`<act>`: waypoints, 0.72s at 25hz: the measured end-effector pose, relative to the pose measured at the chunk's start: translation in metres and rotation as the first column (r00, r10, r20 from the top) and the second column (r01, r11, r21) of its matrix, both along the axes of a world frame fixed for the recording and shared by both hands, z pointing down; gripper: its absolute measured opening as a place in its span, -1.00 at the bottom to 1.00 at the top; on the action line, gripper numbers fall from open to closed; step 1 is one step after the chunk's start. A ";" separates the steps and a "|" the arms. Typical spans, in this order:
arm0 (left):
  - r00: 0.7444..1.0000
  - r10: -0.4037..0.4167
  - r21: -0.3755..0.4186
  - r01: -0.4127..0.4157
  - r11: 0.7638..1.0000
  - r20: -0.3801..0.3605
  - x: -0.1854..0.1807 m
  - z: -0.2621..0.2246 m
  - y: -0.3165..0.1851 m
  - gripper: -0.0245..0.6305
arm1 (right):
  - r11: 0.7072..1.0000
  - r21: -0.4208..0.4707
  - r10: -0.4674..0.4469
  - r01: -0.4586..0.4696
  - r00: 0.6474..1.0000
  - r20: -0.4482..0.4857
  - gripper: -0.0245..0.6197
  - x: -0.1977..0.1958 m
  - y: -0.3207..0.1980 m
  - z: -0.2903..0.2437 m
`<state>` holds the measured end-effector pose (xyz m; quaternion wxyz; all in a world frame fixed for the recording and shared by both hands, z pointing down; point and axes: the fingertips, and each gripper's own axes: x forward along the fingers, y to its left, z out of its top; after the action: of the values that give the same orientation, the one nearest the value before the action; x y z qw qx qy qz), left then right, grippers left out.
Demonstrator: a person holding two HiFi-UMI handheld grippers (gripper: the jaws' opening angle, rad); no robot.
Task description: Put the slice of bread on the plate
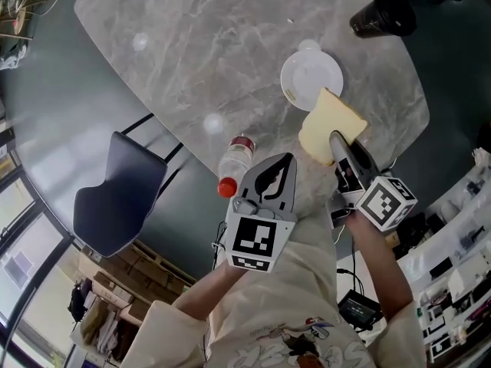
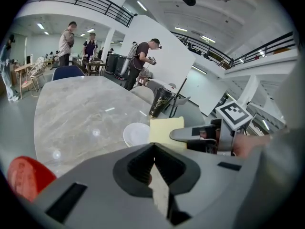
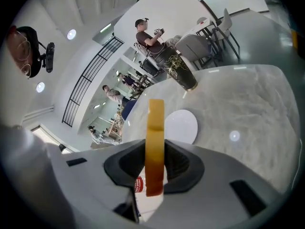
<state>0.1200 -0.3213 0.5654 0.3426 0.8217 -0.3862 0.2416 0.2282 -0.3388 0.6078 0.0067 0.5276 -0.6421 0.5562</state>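
A pale yellow slice of bread (image 1: 328,121) hangs in the air just short of the white plate (image 1: 311,77) on the marble table. My right gripper (image 1: 337,139) is shut on its near edge. In the right gripper view the bread (image 3: 155,128) stands edge-on between the jaws, with the plate (image 3: 182,126) beyond it. My left gripper (image 1: 287,159) is shut and holds nothing, just left of the right one. In the left gripper view its jaws (image 2: 154,147) meet at the tips, and the bread (image 2: 165,128) and plate (image 2: 135,133) lie ahead.
A clear bottle with a red cap (image 1: 232,165) lies at the table's near edge beside my left gripper. A black patterned vase (image 1: 382,15) stands beyond the plate. A dark chair (image 1: 115,194) sits left of the table. People stand far off in the room.
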 end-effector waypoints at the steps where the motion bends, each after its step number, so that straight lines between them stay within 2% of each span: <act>1: 1.000 -0.003 -0.004 0.003 1.000 0.001 0.001 0.003 -0.002 -0.90 | 1.000 -0.003 -0.009 0.009 1.000 -0.002 -0.64 0.000 -0.005 0.003; 18: 1.000 -0.015 -0.040 0.014 0.999 -0.005 0.016 0.044 -0.029 -0.90 | 0.996 -0.046 -0.082 0.082 0.997 0.013 -0.64 -0.012 -0.070 0.055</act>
<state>0.1356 -0.3498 0.6089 0.3618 0.8124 -0.3863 0.2449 0.2158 -0.4089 0.6626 0.0382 0.4973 -0.6500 0.5734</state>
